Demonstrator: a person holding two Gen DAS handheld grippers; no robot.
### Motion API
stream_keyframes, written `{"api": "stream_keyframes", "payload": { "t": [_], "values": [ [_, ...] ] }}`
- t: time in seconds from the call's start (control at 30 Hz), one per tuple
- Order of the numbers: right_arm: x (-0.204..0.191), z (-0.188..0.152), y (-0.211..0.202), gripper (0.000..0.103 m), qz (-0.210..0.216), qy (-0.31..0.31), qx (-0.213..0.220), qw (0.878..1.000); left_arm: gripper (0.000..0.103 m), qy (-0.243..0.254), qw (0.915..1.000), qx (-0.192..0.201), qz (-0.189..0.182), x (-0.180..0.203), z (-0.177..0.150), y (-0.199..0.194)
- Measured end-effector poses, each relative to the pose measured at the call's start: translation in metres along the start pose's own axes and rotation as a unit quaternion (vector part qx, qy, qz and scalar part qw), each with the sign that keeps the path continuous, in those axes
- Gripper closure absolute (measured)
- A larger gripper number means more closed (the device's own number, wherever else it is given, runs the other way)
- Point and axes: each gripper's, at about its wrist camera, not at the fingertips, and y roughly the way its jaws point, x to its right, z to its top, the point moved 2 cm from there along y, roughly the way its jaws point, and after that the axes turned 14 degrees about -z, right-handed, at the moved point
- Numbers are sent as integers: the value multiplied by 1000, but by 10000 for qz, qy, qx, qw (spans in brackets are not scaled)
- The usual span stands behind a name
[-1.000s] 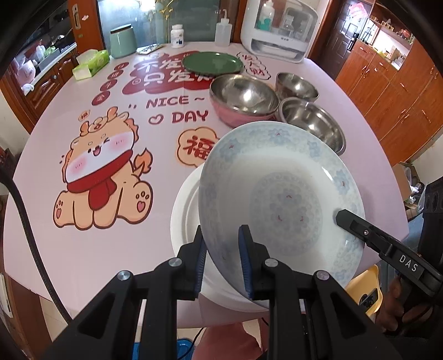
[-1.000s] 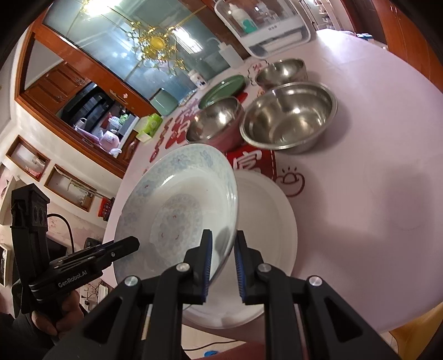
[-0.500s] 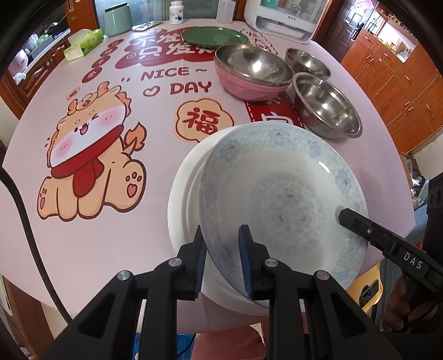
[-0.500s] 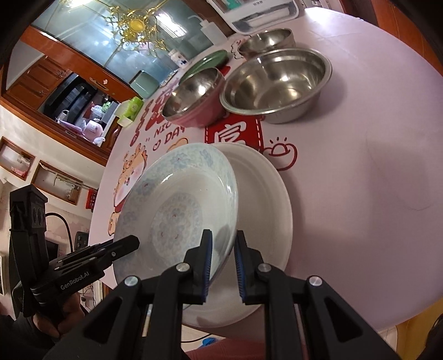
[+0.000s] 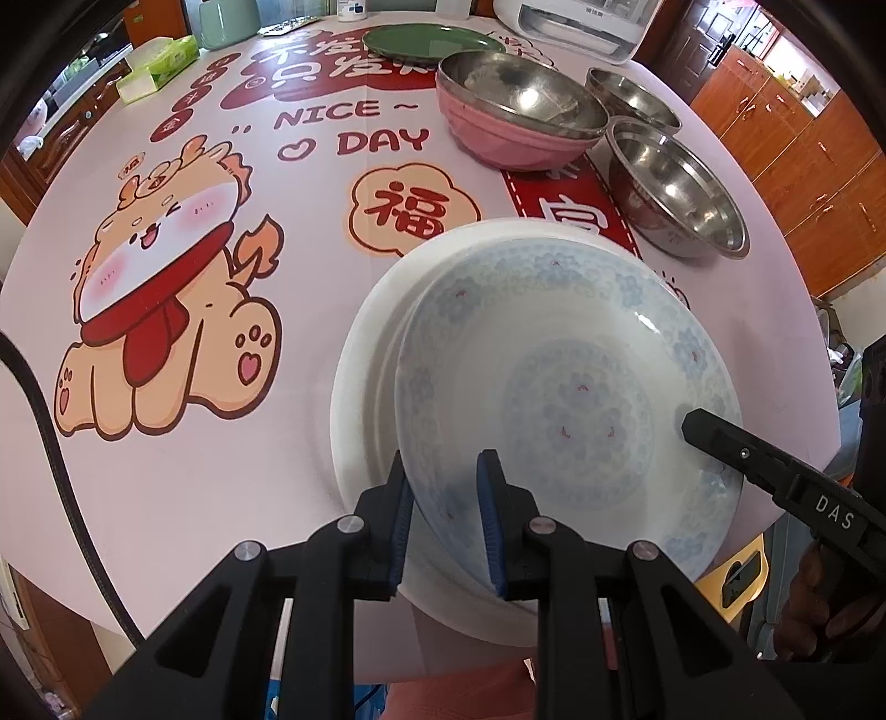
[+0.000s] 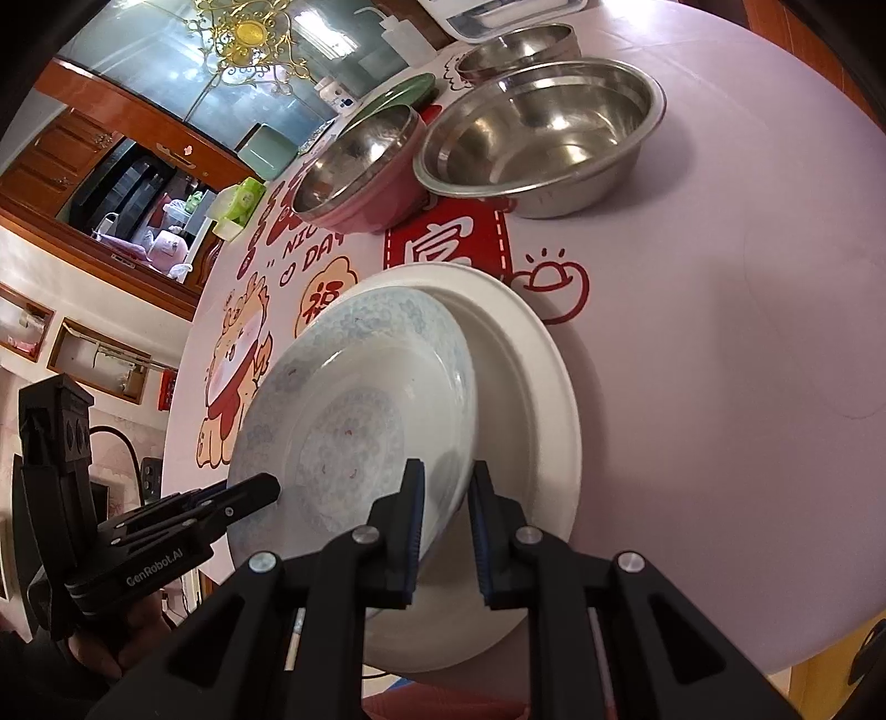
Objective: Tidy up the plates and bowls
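The blue-patterned plate [image 5: 576,399] is held over the plain white plate [image 5: 365,387] near the front edge of the counter [image 5: 310,277]. It hides most of the white plate, leaving only a crescent of rim on one side. Whether its underside touches the white plate cannot be told, since the contact is hidden.

The left hand-held gripper [image 5: 443,515] is nearly closed, its blue-padded fingers pinching the plate's near rim. The rim section behind those fingers is covered. The right hand-held gripper [image 6: 446,520] is likewise nearly closed on the opposite rim, one finger above and one below. In the left view the right gripper appears only as a black finger reaching over the plate's edge, with the rest cut off at the frame. The hand [image 6: 111,648] holding the left gripper is dark and mostly out of frame in the right view.

Beyond the plates stand a pink-sided steel bowl [image 5: 515,122], a larger steel bowl [image 5: 675,188] and a smaller steel bowl [image 5: 631,99] partly hidden behind them. A green plate [image 5: 426,41] lies further back, part of its near edge hidden by the pink bowl. A white appliance [image 5: 581,22] is cut off at the top edge. The tissue box [image 5: 158,69] sits near the far left edge. The counter's printed cloth is partly covered by the dishes, so some of its characters are unreadable.
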Motion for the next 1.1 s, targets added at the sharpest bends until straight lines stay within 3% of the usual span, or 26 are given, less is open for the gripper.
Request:
{"api": "stream_keyframes", "payload": {
  "t": [0.4, 0.77, 1.1],
  "values": [
    [3, 1, 8, 88, -138, -8, -90, 9999, 82, -27, 9998, -114, 179, 0, 0, 9],
    [4, -1, 1, 87, -369, -72, -50, 9993, 81, -54, 9996, 59, 254, -4, -3, 1],
    [7, -9, -21, 70, -349, -72, 239, 9991, 68, -46, 9981, 529, 319, -3, -6, -25]
  ]
}}
